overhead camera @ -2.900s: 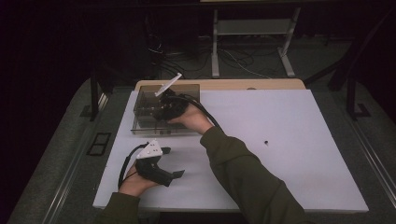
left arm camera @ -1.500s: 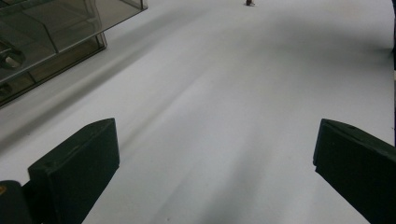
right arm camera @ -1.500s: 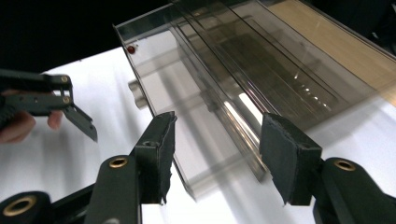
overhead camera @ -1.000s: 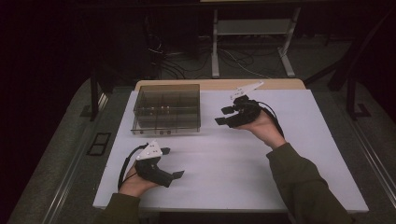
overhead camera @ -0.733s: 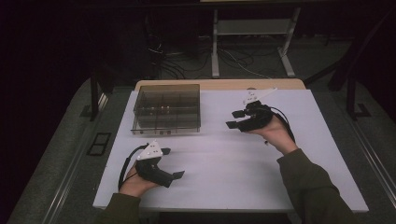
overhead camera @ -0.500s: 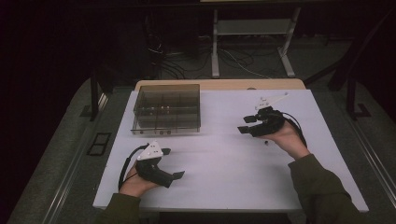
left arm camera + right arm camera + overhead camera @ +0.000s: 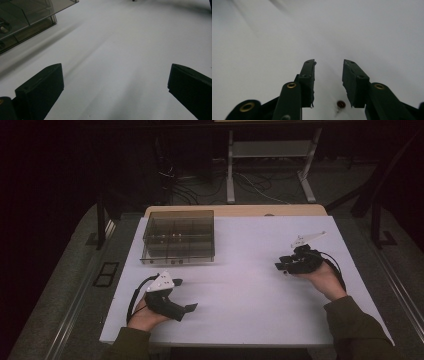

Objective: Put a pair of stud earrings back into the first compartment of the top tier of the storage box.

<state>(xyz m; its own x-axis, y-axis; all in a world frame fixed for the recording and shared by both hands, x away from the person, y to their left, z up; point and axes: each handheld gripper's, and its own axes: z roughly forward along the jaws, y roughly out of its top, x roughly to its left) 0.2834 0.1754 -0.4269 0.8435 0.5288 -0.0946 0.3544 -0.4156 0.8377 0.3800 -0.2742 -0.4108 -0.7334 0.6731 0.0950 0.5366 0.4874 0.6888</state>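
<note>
White covering spreads over the bench (image 7: pixel 250 290), with a smoky clear compartment box (image 7: pixel 178 236) at its far left. Since a few seconds ago the right gripper (image 7: pixel 286 266) has left that box and crossed to the right side, where its fingers (image 7: pixel 308 75) now hover partly apart over a tiny dark screw (image 7: pixel 341 104), probably the next pick. Near left, the left gripper (image 7: pixel 189 308) has not moved, fingers (image 7: pixel 41 90) wide apart and empty.
</note>
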